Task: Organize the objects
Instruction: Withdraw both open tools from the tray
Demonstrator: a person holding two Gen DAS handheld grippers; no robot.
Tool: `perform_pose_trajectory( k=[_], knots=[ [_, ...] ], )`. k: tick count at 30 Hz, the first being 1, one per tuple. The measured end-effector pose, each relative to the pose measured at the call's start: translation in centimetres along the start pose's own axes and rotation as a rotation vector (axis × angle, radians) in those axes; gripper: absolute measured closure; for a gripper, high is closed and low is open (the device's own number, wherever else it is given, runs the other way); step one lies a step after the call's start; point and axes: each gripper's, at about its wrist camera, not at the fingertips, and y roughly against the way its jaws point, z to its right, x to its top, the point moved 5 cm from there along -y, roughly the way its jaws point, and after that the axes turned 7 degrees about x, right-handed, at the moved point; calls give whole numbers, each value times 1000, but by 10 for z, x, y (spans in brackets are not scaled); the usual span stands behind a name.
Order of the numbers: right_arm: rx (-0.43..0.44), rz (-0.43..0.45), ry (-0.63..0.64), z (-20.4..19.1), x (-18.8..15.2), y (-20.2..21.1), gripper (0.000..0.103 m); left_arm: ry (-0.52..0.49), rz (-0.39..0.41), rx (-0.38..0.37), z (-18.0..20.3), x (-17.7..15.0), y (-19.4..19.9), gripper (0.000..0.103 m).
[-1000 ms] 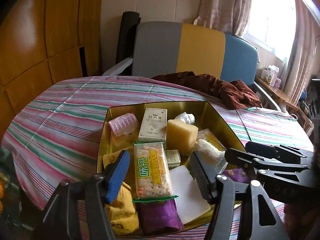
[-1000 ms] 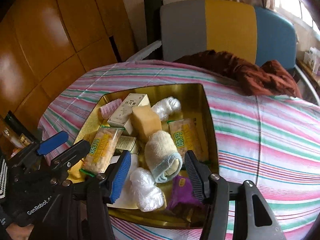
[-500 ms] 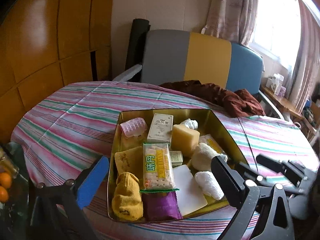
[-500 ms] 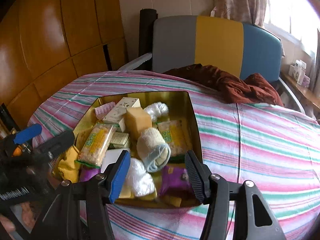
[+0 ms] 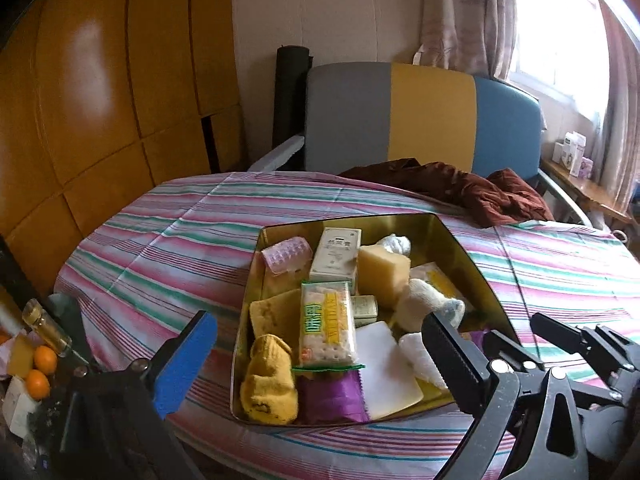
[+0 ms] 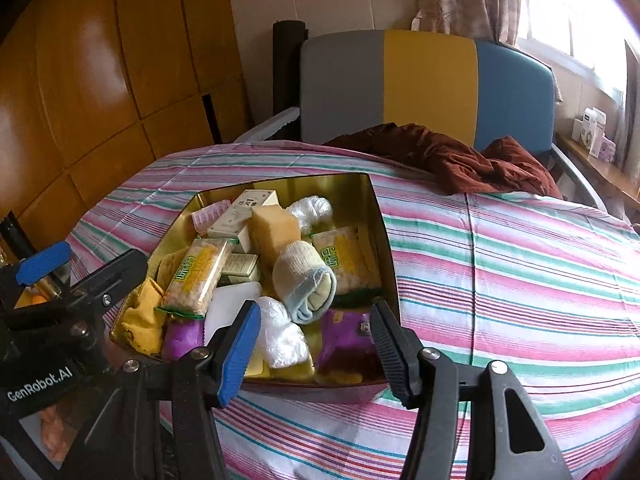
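Note:
A gold tin [image 5: 472, 248] on the striped tablecloth holds a cracker pack [image 5: 326, 324], a yellow sponge [image 5: 382, 272], a rolled cream sock [image 5: 424, 304], a yellow sock [image 5: 268, 380], a purple packet [image 5: 332, 396] and small boxes. My left gripper [image 5: 318, 332] hovers in front of the tin's near left side, open wide, gripping nothing. In the right wrist view my right gripper [image 6: 315, 312] stands open above the tin's [image 6: 380, 216] near edge, over a white plastic bundle [image 6: 280, 332] and touching nothing. The rolled sock [image 6: 304, 284] lies just beyond it.
A brown cloth [image 5: 460, 188] lies at the table's far edge, before a grey, yellow and blue chair [image 5: 400, 116]. Oranges [image 5: 40, 360] and a small bottle [image 5: 46, 326] sit low on the left. Bare striped tablecloth [image 6: 520, 264] stretches right of the tin.
My left jaws have spread wide from either side of the cracker pack, which stays in the tin. Both grippers have drawn back from the tin, so more of the room shows.

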Motion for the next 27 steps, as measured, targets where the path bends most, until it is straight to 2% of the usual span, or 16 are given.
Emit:
perform_pose_trajectory(
  k=[14,27],
  knots=[
    [-2,-12,12,-6,0,-5,45,32,-31,-53,1,-2,-2,5],
    [-2,-24,19,-7,0,-10,45,33,-26,-34,-1,-4,-7,7]
  ],
)
